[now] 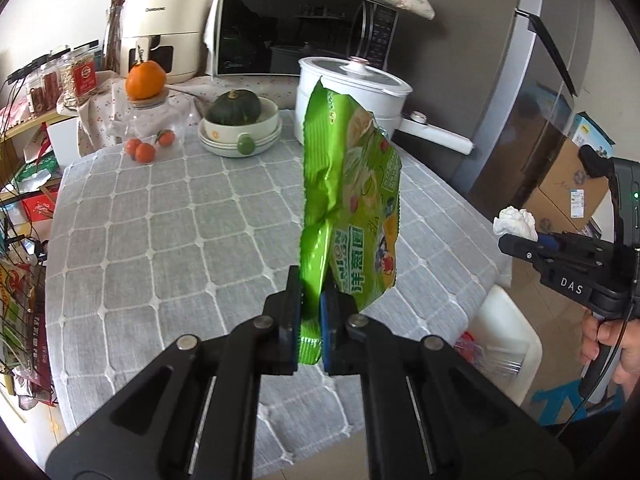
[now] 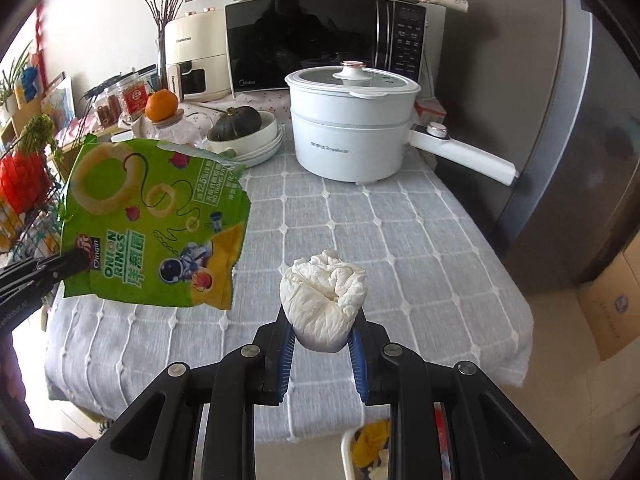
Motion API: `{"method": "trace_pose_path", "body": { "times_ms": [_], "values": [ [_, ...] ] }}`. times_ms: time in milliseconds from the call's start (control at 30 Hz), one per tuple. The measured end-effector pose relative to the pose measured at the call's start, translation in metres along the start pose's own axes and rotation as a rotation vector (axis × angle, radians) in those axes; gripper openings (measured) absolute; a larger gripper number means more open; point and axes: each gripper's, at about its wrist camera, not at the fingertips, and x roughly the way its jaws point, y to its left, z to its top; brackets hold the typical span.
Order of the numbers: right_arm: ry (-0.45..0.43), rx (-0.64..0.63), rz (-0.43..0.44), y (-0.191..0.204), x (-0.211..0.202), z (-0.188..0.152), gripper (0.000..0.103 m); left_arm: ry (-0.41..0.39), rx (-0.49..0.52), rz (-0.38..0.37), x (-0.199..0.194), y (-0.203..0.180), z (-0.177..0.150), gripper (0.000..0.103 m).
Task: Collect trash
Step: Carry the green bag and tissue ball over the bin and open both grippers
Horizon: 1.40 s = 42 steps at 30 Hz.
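My left gripper is shut on the bottom edge of a torn green onion-rings snack bag and holds it upright above the grey checked tablecloth. The bag also shows in the right wrist view, held from the left. My right gripper is shut on a crumpled white tissue, above the table's near edge. It shows in the left wrist view at the right, past the table edge, with the tissue at its tip. A white trash bin with wrappers inside stands on the floor below; its rim also shows.
At the back of the table stand a white electric pot with a long handle, a bowl with a dark squash, oranges, a microwave and an air fryer. A fridge and cardboard boxes are at the right.
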Motion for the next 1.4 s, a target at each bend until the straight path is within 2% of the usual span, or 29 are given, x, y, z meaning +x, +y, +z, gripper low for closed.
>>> {"method": "trace_pose_path", "body": {
  "times_ms": [233,433,567,633,733,1067,1133,1200,1267,1400],
  "values": [
    [-0.004,0.059,-0.004,-0.036,-0.046,-0.041,0.025,0.034,0.075,-0.101,-0.010,-0.055,-0.028,0.009],
    [0.022,0.198,0.002,-0.086,-0.061,-0.086,0.025,0.113,0.118,-0.182,0.006,-0.092,-0.047,0.009],
    [0.128,0.351,-0.039,-0.126,-0.061,-0.111,0.025,0.157,0.188,-0.216,0.022,-0.127,-0.059,0.009],
    [0.148,0.412,-0.024,-0.144,-0.063,-0.120,0.025,0.176,0.236,-0.223,0.032,-0.146,-0.067,0.009],
    [0.158,0.451,-0.048,-0.164,-0.066,-0.129,0.025,0.187,0.309,-0.207,0.046,-0.171,-0.074,0.009],
    [0.206,0.470,-0.095,-0.192,-0.065,-0.150,0.026,0.234,0.396,-0.213,0.089,-0.212,-0.094,0.013],
    [0.221,0.471,-0.104,-0.196,-0.063,-0.154,0.026,0.249,0.402,-0.202,0.091,-0.212,-0.093,0.028],
    [0.235,0.478,-0.109,-0.200,-0.062,-0.158,0.026,0.255,0.371,-0.186,0.089,-0.209,-0.090,0.067],
    [0.245,0.483,-0.110,-0.202,-0.059,-0.159,0.026,0.236,0.330,-0.178,0.082,-0.203,-0.086,0.078],
    [0.271,0.468,-0.101,-0.198,-0.050,-0.158,0.026,0.253,0.292,-0.130,0.071,-0.189,-0.085,0.085]
  ]
}}
